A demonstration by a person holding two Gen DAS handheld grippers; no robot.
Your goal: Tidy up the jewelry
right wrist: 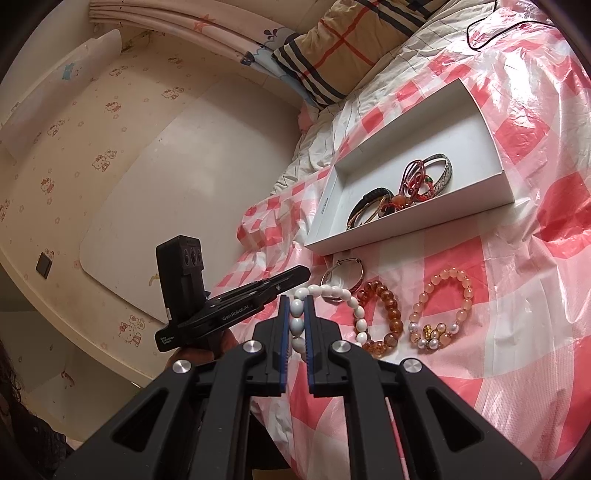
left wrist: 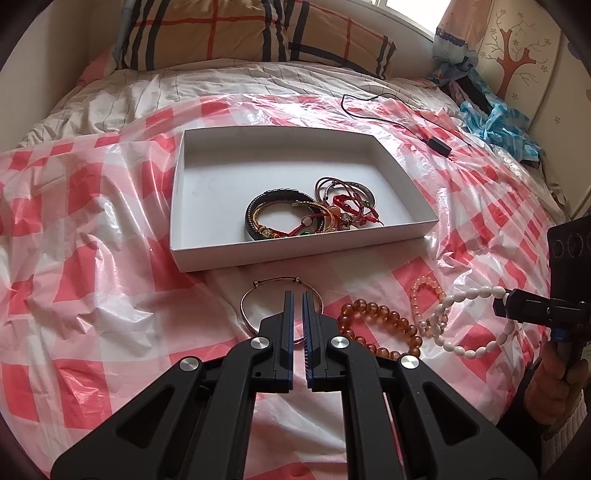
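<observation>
My right gripper (right wrist: pixel 296 299) is shut on a white oval-bead bracelet (right wrist: pixel 354 306), whose loop trails toward the sheet. In the left wrist view the same gripper (left wrist: pixel 496 306) holds the white bracelet (left wrist: pixel 465 295) at the right edge. My left gripper (left wrist: pixel 297 293) is shut with nothing between its fingers, and it hovers over a silver bangle (left wrist: pixel 251 295) on the sheet. An amber bead bracelet (left wrist: pixel 380 321) and a pink bead bracelet (left wrist: pixel 424 291) lie to the right of the bangle. Beyond them a white box (left wrist: pixel 177 184) holds several bracelets (left wrist: pixel 288 218).
A red-and-white checked plastic sheet (left wrist: pixel 92 221) covers the bed. A black cable with an adapter (left wrist: pixel 437 144) lies behind the box on the right. A plaid pillow (left wrist: pixel 258 33) sits at the head, crumpled blue plastic (left wrist: pixel 495 122) at the far right. A papered wall (right wrist: pixel 110 166) borders the bed.
</observation>
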